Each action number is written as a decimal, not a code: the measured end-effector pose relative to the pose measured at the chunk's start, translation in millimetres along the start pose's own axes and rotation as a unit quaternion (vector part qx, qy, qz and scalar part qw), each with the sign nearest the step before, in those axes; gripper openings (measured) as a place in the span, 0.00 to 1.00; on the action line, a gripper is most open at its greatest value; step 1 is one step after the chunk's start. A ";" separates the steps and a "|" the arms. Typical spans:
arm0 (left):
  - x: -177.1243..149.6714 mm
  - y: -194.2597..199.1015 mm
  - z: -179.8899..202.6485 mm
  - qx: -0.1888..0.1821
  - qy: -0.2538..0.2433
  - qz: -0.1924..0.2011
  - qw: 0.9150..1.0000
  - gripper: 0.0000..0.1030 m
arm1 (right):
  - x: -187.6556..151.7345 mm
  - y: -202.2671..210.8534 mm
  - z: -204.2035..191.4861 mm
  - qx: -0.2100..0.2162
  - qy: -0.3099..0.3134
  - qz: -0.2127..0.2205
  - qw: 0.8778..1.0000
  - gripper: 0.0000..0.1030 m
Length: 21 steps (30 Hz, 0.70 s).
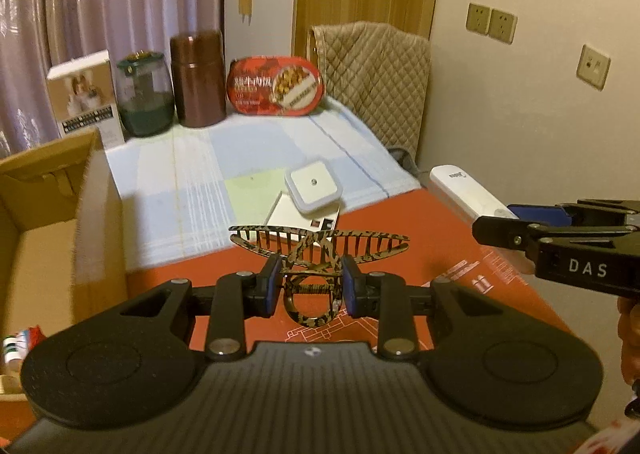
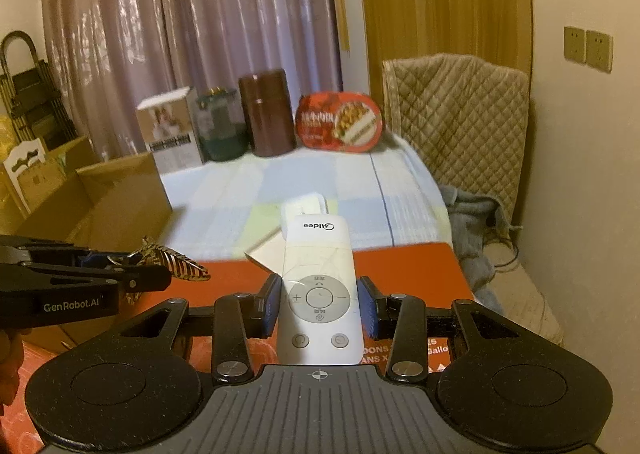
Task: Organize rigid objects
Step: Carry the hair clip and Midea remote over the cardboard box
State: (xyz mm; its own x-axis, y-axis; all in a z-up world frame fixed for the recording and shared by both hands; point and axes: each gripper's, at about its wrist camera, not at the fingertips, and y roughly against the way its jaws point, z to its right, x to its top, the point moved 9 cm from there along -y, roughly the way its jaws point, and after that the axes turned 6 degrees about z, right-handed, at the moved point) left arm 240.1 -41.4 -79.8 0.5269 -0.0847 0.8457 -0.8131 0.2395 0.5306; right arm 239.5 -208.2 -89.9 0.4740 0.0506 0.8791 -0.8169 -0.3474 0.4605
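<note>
Up above a red mat (image 1: 420, 221), two hand-held grippers each carry one item. At far left an open cardboard box (image 1: 52, 213) stands beside the counter (image 1: 192, 181), which is spread with a pale blue and green checked cloth. Along the back edge of the cloth, from left, stand a white carton (image 1: 86, 97), a dark green glass jar (image 1: 146, 93), a brown canister (image 1: 198, 79) and a red oval food tub (image 1: 276, 85) propped on its edge. A quilted beige cover (image 1: 376, 73) hangs just right of them.

Nearer the camera, a white square device (image 1: 314, 183) lies on a flat white box (image 1: 296, 219) where the cloth meets the mat. The left gripper (image 1: 310, 288) has its jaws closed on the looped handles of a tortoiseshell hair claw (image 1: 318, 246), whose toothed halves spread wide above the pads, clear of the mat. To the right, the right gripper (image 2: 319, 306) is clamped on a white remote control (image 2: 318, 294), blue pads pressing both long sides level with the round button ring; the remote's branded end points away over the mat. Part of a hand (image 1: 630, 334) shows at the right edge of the left wrist view.
</note>
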 end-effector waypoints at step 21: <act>18.4 102.0 -71.7 0.070 0.027 0.045 0.996 0.25 | 36.0 34.7 -95.7 0.060 0.041 0.027 0.997 0.36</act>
State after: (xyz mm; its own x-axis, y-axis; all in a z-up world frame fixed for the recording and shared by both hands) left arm 184.6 50.8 -14.2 0.4599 -0.0152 0.8878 -0.8822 0.1056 0.4588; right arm 196.8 -128.8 -30.4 0.3972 0.1035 0.9119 -0.7929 -0.4616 0.3978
